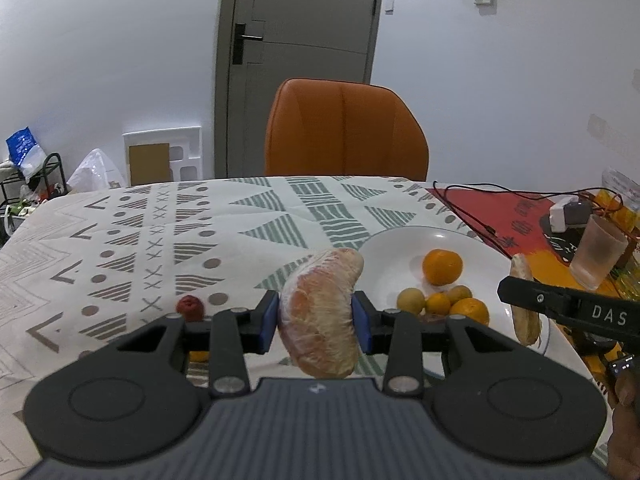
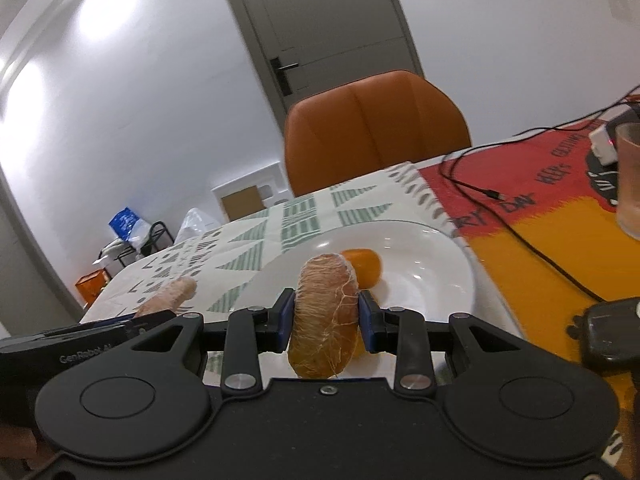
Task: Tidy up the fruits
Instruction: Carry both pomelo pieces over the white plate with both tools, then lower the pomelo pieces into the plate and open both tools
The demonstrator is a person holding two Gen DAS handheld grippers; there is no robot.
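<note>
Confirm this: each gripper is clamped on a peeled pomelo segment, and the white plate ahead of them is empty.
Not quite. The left gripper and right gripper each clamp a pomelo segment, but the white plate isn't empty: the left wrist view shows oranges on it.

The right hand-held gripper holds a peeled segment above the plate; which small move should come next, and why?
Probably lower the right hand-held gripper and release its pomelo segment onto the white plate, since it already hangs over bare plate beside the orange.

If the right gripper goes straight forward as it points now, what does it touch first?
Probably the orange on the white plate, just beyond the pomelo piece held by the right gripper; depth is unclear.
</note>
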